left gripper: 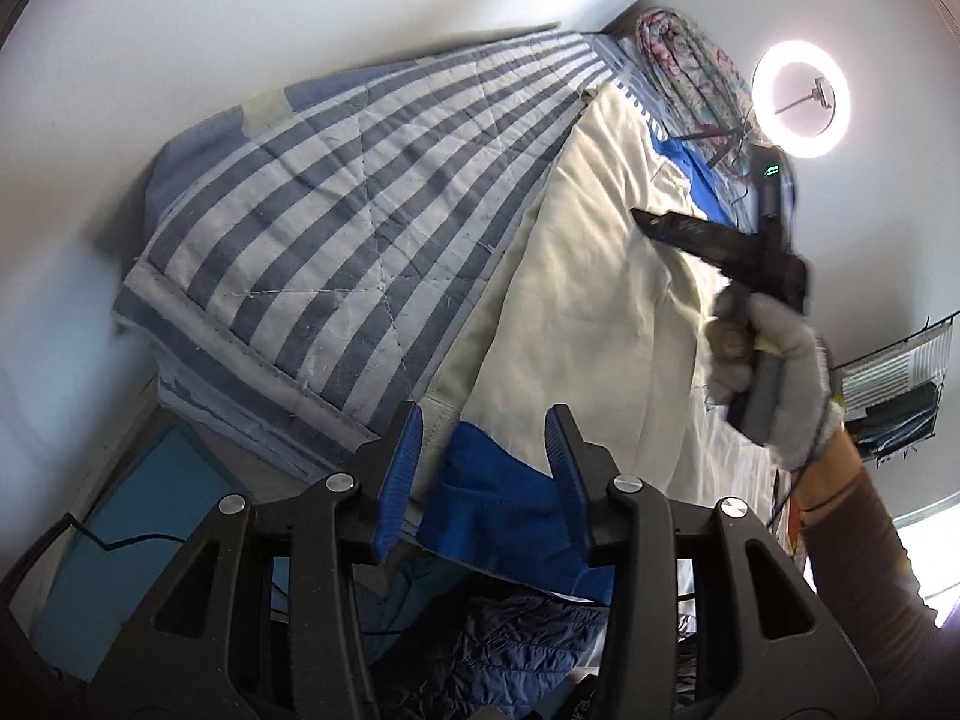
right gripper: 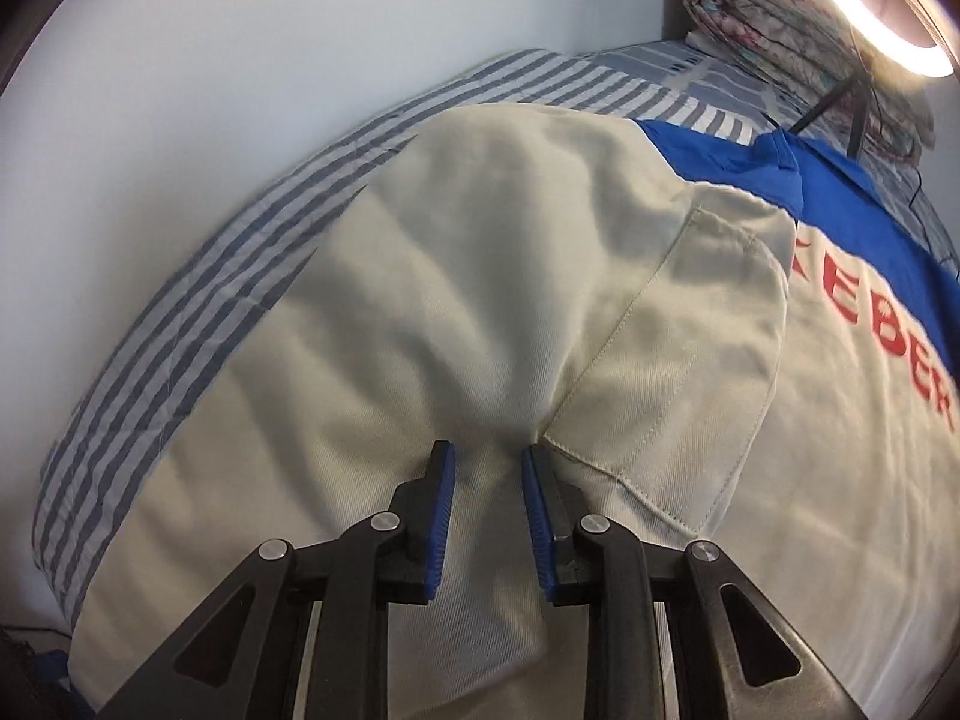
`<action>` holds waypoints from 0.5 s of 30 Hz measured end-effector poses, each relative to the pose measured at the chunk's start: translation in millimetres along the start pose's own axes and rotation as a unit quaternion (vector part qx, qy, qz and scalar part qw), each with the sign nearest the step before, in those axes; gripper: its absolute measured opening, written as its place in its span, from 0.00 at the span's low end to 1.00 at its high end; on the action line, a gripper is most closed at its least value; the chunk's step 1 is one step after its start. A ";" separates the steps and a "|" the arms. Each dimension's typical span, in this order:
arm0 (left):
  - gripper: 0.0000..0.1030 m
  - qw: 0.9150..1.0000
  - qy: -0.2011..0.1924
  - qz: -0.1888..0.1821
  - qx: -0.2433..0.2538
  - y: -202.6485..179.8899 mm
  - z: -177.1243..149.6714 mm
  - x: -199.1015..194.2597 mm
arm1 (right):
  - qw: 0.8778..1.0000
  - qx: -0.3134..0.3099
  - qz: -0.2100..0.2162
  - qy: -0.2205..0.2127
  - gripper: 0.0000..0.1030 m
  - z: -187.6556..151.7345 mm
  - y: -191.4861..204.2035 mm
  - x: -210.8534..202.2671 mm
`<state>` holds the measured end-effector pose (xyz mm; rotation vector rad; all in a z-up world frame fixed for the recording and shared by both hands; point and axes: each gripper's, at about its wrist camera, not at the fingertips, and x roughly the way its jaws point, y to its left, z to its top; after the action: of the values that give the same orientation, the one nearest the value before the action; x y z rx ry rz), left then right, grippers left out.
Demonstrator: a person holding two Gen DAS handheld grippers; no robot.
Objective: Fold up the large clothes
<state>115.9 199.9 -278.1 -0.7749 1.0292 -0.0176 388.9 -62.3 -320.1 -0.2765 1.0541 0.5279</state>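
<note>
A large cream work jacket (right gripper: pixel 480 276) with blue shoulder panels and red lettering lay spread across the striped quilt (left gripper: pixel 312 204) on a bed, its blue cuff (left gripper: pixel 498 498) hanging over the quilt's near edge. The left gripper (left gripper: pixel 483 474) stood released, its blue pads either side of that cuff without pressing on it. The right gripper (right gripper: pixel 487 516) pointed down at the jacket's middle, beside a stitched seam, its jaws narrowly parted; a ridge of cream cloth rose between the pads, but whether they pinched it or merely hovered over it could not be told. To fold well from here, the likely course would be to let the cuff settle flat on the jacket rather than trail off the quilt, then take hold close to a seam, where the cloth is firm, and carry each side over evenly so that no creases are trapped beneath. In the left view a gloved hand (left gripper: pixel 774 360) held the right gripper above the jacket's far side, blurred. Much stayed unseen: the jacket's hem and second sleeve ran out of both views, the lettering was cut off at the edge, and the ring light (left gripper: pixel 801 99) beyond the quilt washed out that corner. A folded floral blanket (right gripper: pixel 798 36) sat at the quilt's far end.
</note>
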 end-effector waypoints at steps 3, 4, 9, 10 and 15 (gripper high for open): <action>0.42 1.000 0.004 0.001 0.004 -1.5 2.2 4.8 | 0.999 0.012 0.047 -0.018 0.22 -18.6 3.2 -35.4; 0.42 1.000 0.008 0.000 0.003 -1.8 3.8 7.8 | 0.998 0.010 0.063 -0.022 0.22 -26.7 5.9 -46.5; 0.42 1.000 0.018 -0.004 -0.016 2.7 10.9 20.1 | 0.988 0.002 0.152 -0.007 0.22 -91.6 37.9 -84.1; 0.42 0.999 0.022 -0.009 -0.025 5.0 12.0 21.1 | 0.986 0.002 0.164 0.000 0.22 -103.2 46.2 -86.9; 0.42 0.998 0.031 -0.031 -0.050 13.9 15.4 21.7 | 0.980 -0.014 0.196 0.032 0.22 -147.7 87.3 -83.1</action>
<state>134.8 211.1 -298.4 -0.9023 1.0713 -0.0449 199.2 -79.8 -314.4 -0.1087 1.1715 0.8940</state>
